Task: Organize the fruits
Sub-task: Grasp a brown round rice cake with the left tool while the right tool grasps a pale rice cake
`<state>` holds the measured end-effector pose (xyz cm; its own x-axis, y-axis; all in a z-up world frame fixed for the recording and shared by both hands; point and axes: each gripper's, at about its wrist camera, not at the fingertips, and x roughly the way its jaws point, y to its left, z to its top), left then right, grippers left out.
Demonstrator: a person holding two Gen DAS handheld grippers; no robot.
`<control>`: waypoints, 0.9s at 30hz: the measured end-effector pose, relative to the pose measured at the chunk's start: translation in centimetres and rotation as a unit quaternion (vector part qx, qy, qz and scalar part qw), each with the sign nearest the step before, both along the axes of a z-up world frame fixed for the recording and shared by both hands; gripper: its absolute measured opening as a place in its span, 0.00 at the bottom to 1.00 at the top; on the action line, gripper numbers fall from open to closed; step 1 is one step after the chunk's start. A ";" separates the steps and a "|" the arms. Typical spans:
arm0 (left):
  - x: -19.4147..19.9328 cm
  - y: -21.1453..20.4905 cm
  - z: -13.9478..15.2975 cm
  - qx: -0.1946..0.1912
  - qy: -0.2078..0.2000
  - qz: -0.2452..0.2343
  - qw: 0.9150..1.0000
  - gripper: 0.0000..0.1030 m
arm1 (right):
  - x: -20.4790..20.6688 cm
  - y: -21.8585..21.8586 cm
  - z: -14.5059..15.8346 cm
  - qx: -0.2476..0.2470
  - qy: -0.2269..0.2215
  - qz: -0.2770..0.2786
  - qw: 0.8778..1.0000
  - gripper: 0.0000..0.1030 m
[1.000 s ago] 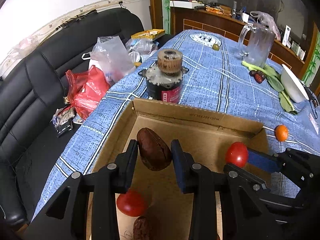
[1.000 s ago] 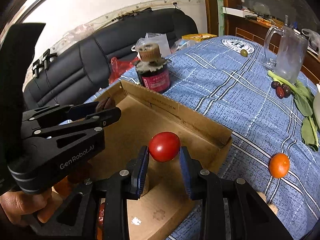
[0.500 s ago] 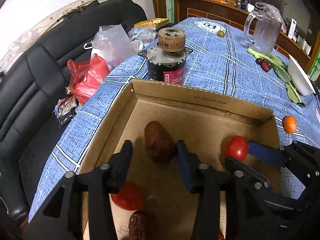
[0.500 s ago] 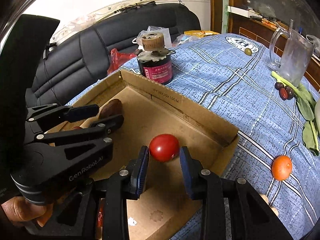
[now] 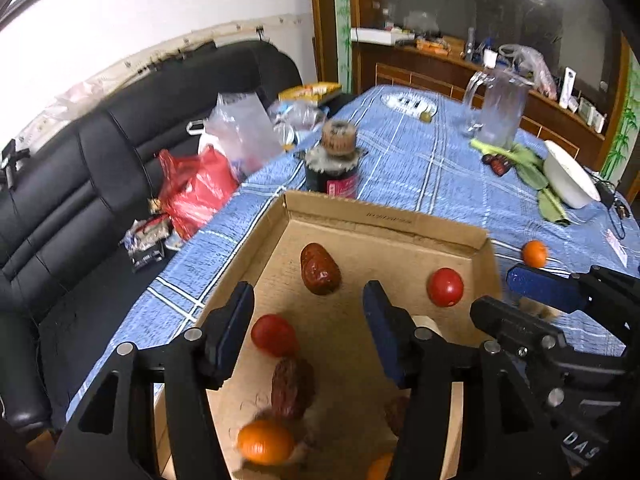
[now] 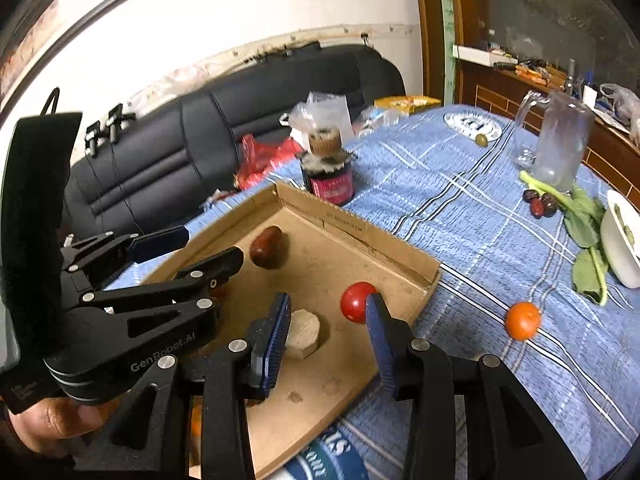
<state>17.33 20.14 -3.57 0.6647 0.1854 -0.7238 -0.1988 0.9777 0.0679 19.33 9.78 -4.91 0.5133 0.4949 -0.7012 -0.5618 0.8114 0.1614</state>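
A shallow cardboard box (image 5: pixel 384 220) (image 6: pixel 400 248) lies on the blue checked tablecloth. My left gripper (image 5: pixel 308 312) is open and empty above it; a brown date (image 5: pixel 320 269) (image 6: pixel 267 246) lies on the box floor just beyond its fingers. My right gripper (image 6: pixel 326 314) is open; a red tomato (image 6: pixel 354 306) (image 5: pixel 445 292) rests in the box by its right finger. Another tomato (image 5: pixel 274 335), a second date (image 5: pixel 292 388) and an orange (image 5: pixel 265 441) lie nearer in the box. A loose orange (image 6: pixel 522 321) (image 5: pixel 535 253) sits on the cloth right of the box.
A dark jar with a cork-like top (image 5: pixel 334 160) (image 6: pixel 328 172) stands behind the box. A glass pitcher (image 6: pixel 560 140), dates and greens (image 6: pixel 580 216) and a white bowl (image 6: pixel 620 240) are at the far right. A black sofa with bags (image 5: pixel 192 188) is left of the table.
Both grippers opened and pulled back. The left let the date drop onto the box floor; the right released the tomato, which now rests in the box.
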 end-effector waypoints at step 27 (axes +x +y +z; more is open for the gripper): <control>-6.5 -5.5 4.3 0.013 -0.073 -0.037 0.997 0.64 | -6.2 -10.4 -0.3 0.024 0.010 -0.080 0.996 0.39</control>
